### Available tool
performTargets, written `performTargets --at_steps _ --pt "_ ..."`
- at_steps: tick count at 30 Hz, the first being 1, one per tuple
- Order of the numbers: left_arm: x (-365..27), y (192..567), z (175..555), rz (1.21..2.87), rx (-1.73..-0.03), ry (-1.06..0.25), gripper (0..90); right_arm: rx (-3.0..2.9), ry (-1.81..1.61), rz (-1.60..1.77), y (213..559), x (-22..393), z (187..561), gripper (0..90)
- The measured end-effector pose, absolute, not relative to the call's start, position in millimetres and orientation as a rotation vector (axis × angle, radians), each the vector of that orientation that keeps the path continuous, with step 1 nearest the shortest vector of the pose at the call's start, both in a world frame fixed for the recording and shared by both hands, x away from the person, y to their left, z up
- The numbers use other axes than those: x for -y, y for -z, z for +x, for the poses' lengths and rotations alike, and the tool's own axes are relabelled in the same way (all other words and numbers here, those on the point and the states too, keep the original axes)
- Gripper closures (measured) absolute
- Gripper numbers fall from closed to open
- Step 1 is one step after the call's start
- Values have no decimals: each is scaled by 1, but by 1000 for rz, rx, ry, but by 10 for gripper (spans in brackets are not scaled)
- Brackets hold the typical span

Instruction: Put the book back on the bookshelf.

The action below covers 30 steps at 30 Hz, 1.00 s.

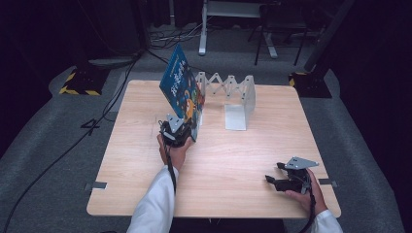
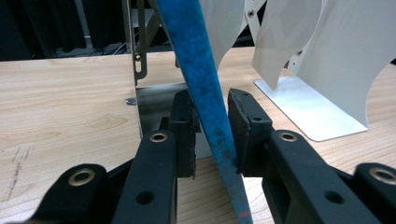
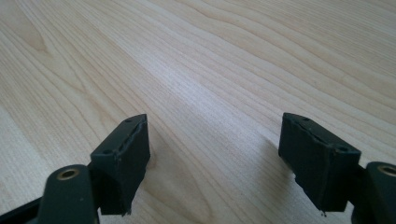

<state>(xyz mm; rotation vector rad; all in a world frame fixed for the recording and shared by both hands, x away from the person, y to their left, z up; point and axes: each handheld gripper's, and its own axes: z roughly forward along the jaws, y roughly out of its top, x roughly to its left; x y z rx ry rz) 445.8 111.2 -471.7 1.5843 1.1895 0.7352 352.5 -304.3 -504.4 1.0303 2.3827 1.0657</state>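
A blue picture book (image 1: 180, 90) stands on its lower edge on the wooden table (image 1: 145, 160) and leans left at the top, next to the left end of a white folding book rack (image 1: 228, 92). My left gripper (image 1: 187, 130) is at the book's near bottom corner. In the left gripper view the blue spine (image 2: 205, 88) runs slantwise between the jaws, with a gap along each pad, so the left gripper (image 2: 212, 121) is open around it. My right gripper (image 1: 273, 172) rests low at the table's front right, and in its own view the right gripper (image 3: 215, 140) is open over bare wood.
The rack's white dividers (image 2: 345, 60) and flat base plate (image 2: 308, 107) stand just right of the book, and a metal end plate (image 2: 137, 56) stands just left of it. Dark stands and cables (image 1: 97, 116) are on the floor beyond the table's far edge.
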Motion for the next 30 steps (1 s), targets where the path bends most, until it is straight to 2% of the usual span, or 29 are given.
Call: performTargets --at_steps 20,30 --pt "-122 462 439 1626 -1119 -734 668 -2385 -1065 1029 504 304 353 250" --pt "-131 452 435 1650 -1077 -740 693 -2383 -1066 1032 504 304 353 250"
